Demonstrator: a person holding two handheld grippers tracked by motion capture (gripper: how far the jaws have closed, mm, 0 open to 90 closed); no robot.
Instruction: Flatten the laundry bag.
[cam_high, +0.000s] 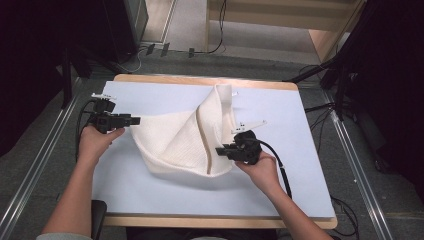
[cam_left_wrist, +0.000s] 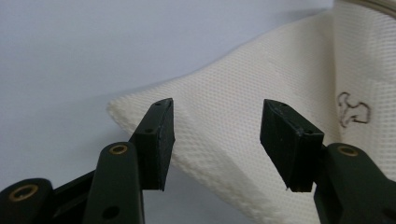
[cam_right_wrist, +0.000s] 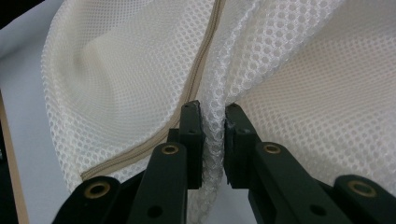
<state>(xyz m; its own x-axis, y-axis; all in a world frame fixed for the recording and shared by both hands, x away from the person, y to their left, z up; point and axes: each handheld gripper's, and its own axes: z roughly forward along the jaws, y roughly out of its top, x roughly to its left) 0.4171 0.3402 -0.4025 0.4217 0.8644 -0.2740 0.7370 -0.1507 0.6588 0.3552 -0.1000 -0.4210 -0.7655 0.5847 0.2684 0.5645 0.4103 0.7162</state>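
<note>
A white mesh bag (cam_high: 175, 140) with a beige zipper (cam_high: 205, 145) lies crumpled in the middle of the pale blue table top (cam_high: 150, 195). My left gripper (cam_high: 136, 120) sits at the bag's left corner. In the left gripper view its jaws (cam_left_wrist: 217, 135) stand wide open, with the corner of the bag (cam_left_wrist: 224, 88) just beyond them and neither pad pressing on it. At the bag's right side my right gripper (cam_high: 220, 150) is shut on a bunched fold of mesh (cam_right_wrist: 214, 140). The zipper (cam_right_wrist: 205, 51) runs up to the left of that fold.
The table has a wooden rim (cam_high: 205, 80). Cables (cam_high: 150, 50) lie on the floor behind it, metal rails (cam_high: 360, 165) run along both sides, and a black stand (cam_high: 340, 70) is at the back right. A small outlined mark (cam_left_wrist: 353, 109) is stitched on the bag.
</note>
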